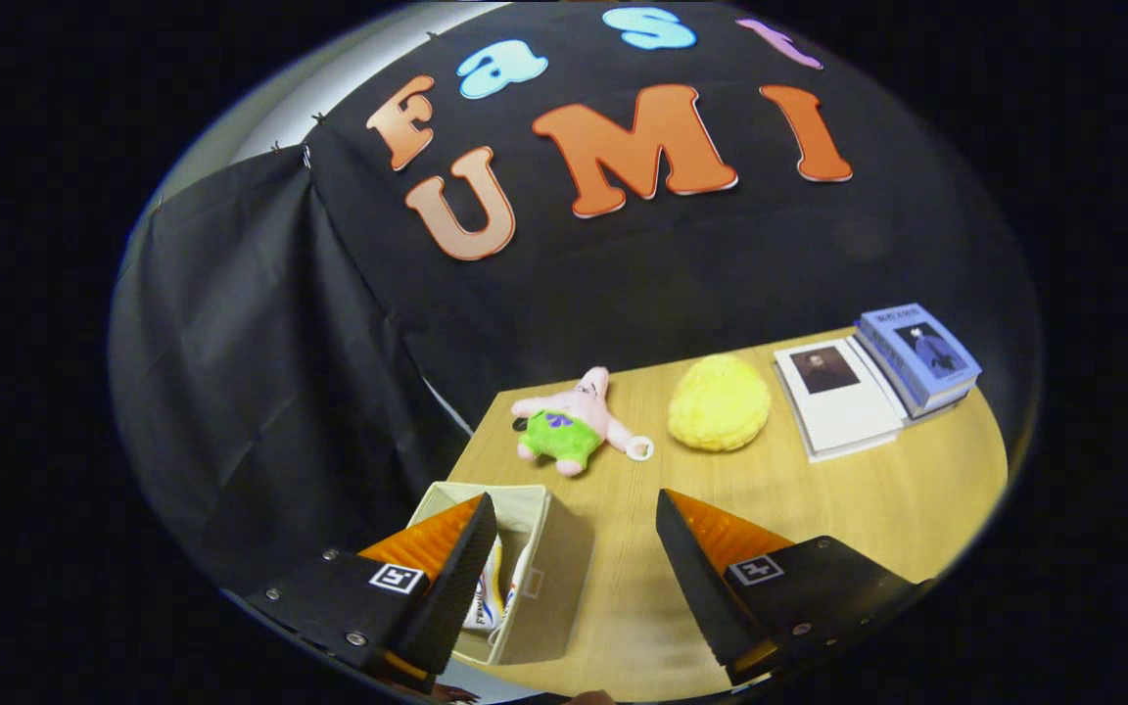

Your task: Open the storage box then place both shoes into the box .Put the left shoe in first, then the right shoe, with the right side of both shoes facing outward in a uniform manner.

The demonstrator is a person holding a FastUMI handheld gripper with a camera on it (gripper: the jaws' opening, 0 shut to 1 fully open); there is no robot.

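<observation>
A: Starting at the left, what is seen?

B: An open fabric box [535, 578] is seen at the near left corner of the bench [868, 490], partly covered by the left finger. White shoes [497, 592] are stood inside it, a sole edge turned up. Whether one shoe or both are held there cannot be told, since the finger hides part of the inside.

A: And the gripper [576, 529]?

B: Its fingers are spread wide with nothing pinched between them; only bare bench is seen in the gap.

A: What is found further right?

B: Beyond the fingers, a pink star-shaped plush toy [572, 419] is laid, with a small white ring [638, 448] touching it. A yellow fluffy lump [719, 402] is set near that, then a white book [838, 397], and a blue book [916, 354] resting partly over its far edge.

A: How far is the task judged to be?

B: Late, it is judged: the box is open and already loaded.

A: What could go wrong from here?

B: The soft box wall could be caught by the left finger if the gripper is moved carelessly, and the box could be dragged or tipped, so that the shoes are turned from their uniform facing. A shoe left leaning could also be knocked flat.
</observation>
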